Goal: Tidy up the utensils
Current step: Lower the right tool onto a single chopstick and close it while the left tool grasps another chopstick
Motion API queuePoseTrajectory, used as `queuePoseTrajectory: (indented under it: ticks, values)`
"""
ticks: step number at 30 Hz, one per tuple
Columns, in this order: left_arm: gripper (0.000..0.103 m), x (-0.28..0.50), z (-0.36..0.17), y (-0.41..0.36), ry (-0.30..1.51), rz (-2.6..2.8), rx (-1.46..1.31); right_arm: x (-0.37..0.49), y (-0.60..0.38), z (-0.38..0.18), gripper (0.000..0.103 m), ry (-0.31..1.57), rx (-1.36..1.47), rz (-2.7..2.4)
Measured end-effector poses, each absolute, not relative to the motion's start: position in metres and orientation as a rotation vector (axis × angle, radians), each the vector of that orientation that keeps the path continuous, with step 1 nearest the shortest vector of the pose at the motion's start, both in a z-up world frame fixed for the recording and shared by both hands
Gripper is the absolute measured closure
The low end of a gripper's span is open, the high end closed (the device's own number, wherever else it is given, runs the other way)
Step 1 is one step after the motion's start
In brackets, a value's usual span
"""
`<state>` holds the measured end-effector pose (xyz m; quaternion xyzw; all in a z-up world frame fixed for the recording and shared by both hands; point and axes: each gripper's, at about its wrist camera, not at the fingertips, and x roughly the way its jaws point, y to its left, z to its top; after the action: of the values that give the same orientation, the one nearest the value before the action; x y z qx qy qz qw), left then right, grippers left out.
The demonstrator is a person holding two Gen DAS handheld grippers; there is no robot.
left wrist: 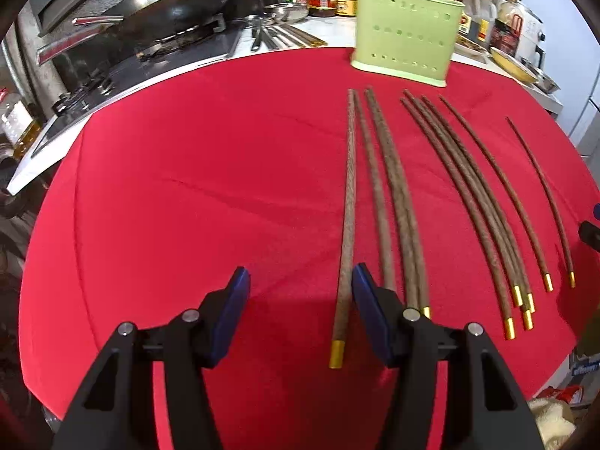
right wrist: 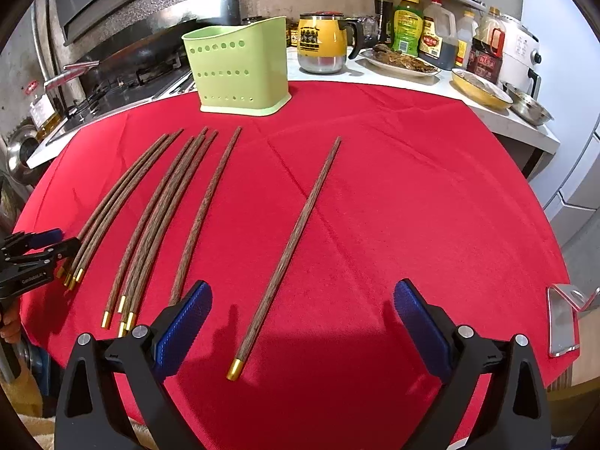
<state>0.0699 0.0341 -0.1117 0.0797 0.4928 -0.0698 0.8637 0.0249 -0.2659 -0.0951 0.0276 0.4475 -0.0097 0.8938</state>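
Several brown chopsticks with gold caps lie side by side on the red cloth [left wrist: 187,187]. A green perforated utensil holder [left wrist: 405,37] [right wrist: 240,71] stands upright at the cloth's far edge. My left gripper [left wrist: 300,283] is open just over the cloth. The leftmost chopstick [left wrist: 345,225] lies between its jaws, right beside the right pad [left wrist: 365,300] and far from the left pad. My right gripper [right wrist: 302,288] stands wide open around a lone chopstick [right wrist: 288,255], touching neither pad. The left gripper [right wrist: 41,247] also shows at the left edge of the right wrist view, beside a chopstick bundle [right wrist: 112,206].
A stove with a dark wok [left wrist: 168,11] borders the cloth on the left. Behind the holder stand jars, sauce bottles [right wrist: 407,24], a yellow mug [right wrist: 322,43], a food plate [right wrist: 401,62], metal bowls [right wrist: 528,107] and a white appliance. A clear plastic stand [right wrist: 562,318] sits at the cloth's right edge.
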Motion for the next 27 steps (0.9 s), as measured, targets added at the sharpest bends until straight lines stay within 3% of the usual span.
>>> queuePoseTrajectory:
  ticks: [2,3,4,5,8,13,16,20,27]
  values:
    - [0.046,0.068,-0.112,0.036,1.033,-0.139,0.157,0.024,-0.264,-0.097,0.012,0.925,0.056,-0.023]
    - [0.046,0.067,-0.112,0.037,1.032,-0.137,0.157,0.024,-0.262,-0.098,0.020,0.924,0.054,-0.018]
    - [0.045,0.067,-0.112,0.037,1.035,-0.131,0.155,0.024,-0.260,-0.101,0.040,0.925,0.053,-0.017]
    - [0.042,0.066,-0.112,0.039,1.040,-0.122,0.148,0.025,-0.260,-0.103,0.046,0.930,0.058,-0.017]
    - [0.041,0.064,-0.112,0.042,1.033,-0.117,0.127,0.026,-0.257,-0.110,0.052,0.943,0.086,0.011]
    - [0.042,0.053,-0.112,0.041,0.996,-0.101,0.142,0.027,-0.249,-0.115,0.073,0.931,0.076,0.030]
    - [0.051,0.046,-0.112,0.042,0.988,-0.131,0.126,0.023,-0.243,-0.115,0.088,0.920,0.034,0.024]
    - [0.069,0.033,-0.111,0.037,0.966,-0.202,0.169,0.009,-0.245,-0.116,0.093,0.906,-0.027,0.022]
    - [0.077,0.017,-0.112,0.025,0.948,-0.261,0.233,-0.013,-0.258,-0.118,0.091,0.862,-0.002,0.019]
